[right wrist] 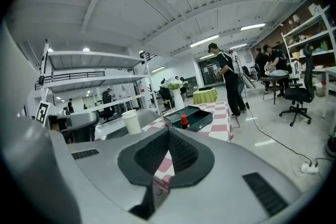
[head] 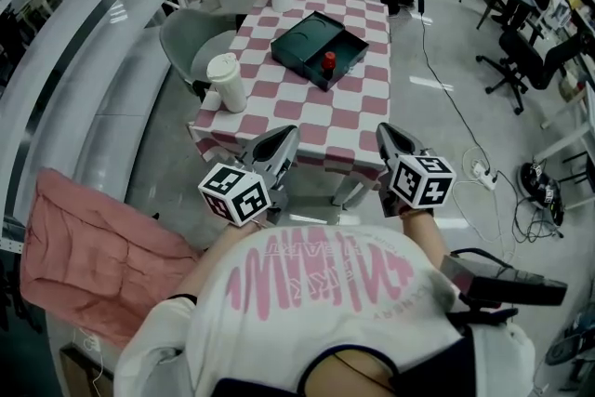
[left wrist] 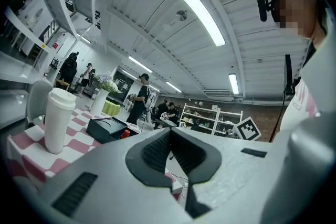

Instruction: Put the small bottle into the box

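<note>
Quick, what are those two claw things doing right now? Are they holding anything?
Left gripper: closed, jaws together, holding nothing.
Right gripper: closed, jaws together, holding nothing.

- The right gripper [right wrist: 168,136] has its fingers [right wrist: 185,153] pressed together, with nothing between them.
- Beyond them lies a pink-and-white checked tabletop [right wrist: 219,119].
- On it sits an open dark box [right wrist: 197,117], and a red-capped bottle [right wrist: 184,121] stands upright in it.
- A white lidded cup [right wrist: 131,122] stands left of the box, apart from it.
- A vase [right wrist: 179,98] of flowers stands at the far end.
- A person [right wrist: 229,81] in dark clothes stands on the floor [right wrist: 299,128] beside the far right corner.
- A cable [right wrist: 273,141] runs over the floor to a power strip [right wrist: 307,167].
</note>
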`<state>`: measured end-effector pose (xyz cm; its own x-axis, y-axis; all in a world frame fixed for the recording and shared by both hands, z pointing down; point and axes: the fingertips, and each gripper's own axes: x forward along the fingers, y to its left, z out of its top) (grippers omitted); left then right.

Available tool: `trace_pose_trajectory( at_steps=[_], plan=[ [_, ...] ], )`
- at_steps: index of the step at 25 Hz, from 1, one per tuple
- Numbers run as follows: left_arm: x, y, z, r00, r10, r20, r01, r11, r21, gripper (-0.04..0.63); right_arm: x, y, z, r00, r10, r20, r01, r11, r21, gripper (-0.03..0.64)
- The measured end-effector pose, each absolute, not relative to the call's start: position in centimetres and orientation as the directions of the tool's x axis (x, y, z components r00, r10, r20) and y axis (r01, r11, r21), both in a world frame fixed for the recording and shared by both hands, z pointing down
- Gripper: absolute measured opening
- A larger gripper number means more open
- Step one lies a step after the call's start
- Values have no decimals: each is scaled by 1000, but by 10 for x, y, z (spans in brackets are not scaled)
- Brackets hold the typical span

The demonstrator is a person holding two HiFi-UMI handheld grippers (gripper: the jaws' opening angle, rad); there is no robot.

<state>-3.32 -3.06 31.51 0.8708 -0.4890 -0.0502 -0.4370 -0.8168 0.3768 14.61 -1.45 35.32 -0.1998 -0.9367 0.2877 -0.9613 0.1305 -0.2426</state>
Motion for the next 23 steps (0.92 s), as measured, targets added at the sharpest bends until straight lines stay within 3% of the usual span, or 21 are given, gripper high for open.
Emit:
trace_pose_trajectory(
  at_steps=[23],
  plan=[
    [42,11,331,827,-562,-24,-506,-762,403,8,225,19,377,-277,-891,361,-951,201,-235,5]
  ],
)
